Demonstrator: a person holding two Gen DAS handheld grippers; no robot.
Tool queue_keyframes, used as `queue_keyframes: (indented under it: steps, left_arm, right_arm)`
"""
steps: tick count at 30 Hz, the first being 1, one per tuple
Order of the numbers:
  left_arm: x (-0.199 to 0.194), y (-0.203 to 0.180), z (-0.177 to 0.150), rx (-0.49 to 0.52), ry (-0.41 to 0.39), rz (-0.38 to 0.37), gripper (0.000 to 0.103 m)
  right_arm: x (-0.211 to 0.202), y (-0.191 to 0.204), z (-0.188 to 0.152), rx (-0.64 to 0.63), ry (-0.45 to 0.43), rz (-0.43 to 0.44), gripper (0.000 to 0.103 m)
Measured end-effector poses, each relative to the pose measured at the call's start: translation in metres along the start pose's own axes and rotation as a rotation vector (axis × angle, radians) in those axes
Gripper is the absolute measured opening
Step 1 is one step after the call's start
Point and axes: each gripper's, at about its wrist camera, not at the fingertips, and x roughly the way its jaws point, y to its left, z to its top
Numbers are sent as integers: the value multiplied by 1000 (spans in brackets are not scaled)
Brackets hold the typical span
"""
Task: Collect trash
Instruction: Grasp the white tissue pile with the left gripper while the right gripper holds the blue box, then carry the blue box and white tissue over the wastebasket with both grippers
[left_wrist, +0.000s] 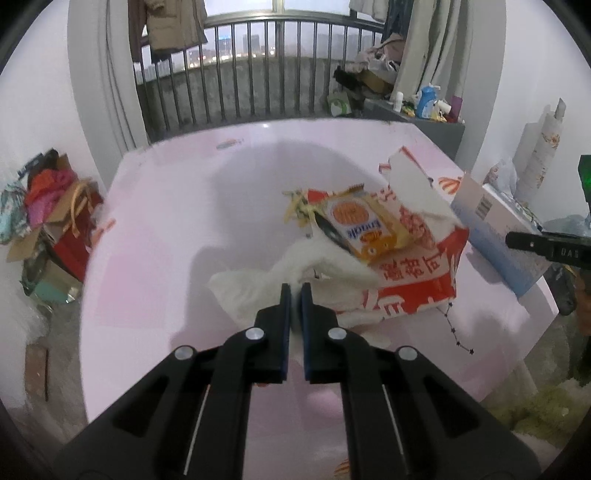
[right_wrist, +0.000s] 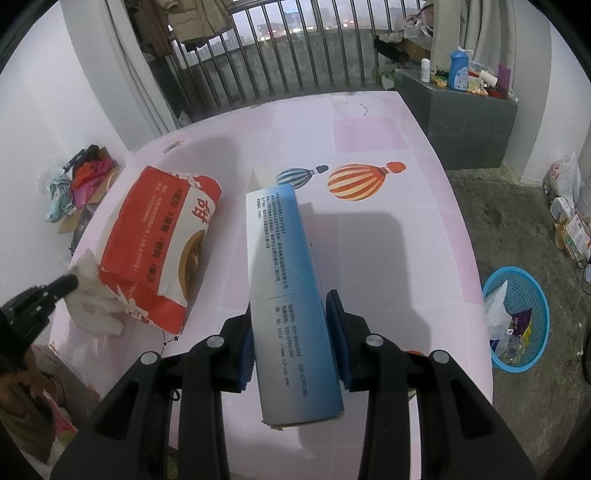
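In the left wrist view my left gripper (left_wrist: 295, 291) is shut on a crumpled white tissue (left_wrist: 255, 291), pinched between its blue pads just above the pink table (left_wrist: 166, 221). Behind the tissue lies a torn red-and-white package (left_wrist: 417, 284), with a yellow snack wrapper (left_wrist: 365, 229) resting on top of it. The right wrist view shows my right gripper (right_wrist: 291, 306) shut on a long blue-and-white carton (right_wrist: 288, 258), tilted up over the table (right_wrist: 388, 229). There the red package (right_wrist: 155, 240) lies at the left, with the tissue (right_wrist: 92, 299) and my left gripper (right_wrist: 66, 284) beside it.
On the floor to the right of the table stands a blue mesh basket (right_wrist: 517, 317) holding wrappers and a plastic bag. A grey cabinet (right_wrist: 469, 118) with bottles stands at the back right. Boxes of clothes (left_wrist: 51, 214) sit at the left. A metal railing (left_wrist: 258, 74) runs behind the table.
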Motion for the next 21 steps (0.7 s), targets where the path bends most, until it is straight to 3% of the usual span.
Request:
queue_keyframes:
  steps: [21]
  left_arm:
    - [-19, -21, 44, 67, -122, 25, 3]
  right_arm:
    - [-22, -8, 8, 4, -69, -8, 34]
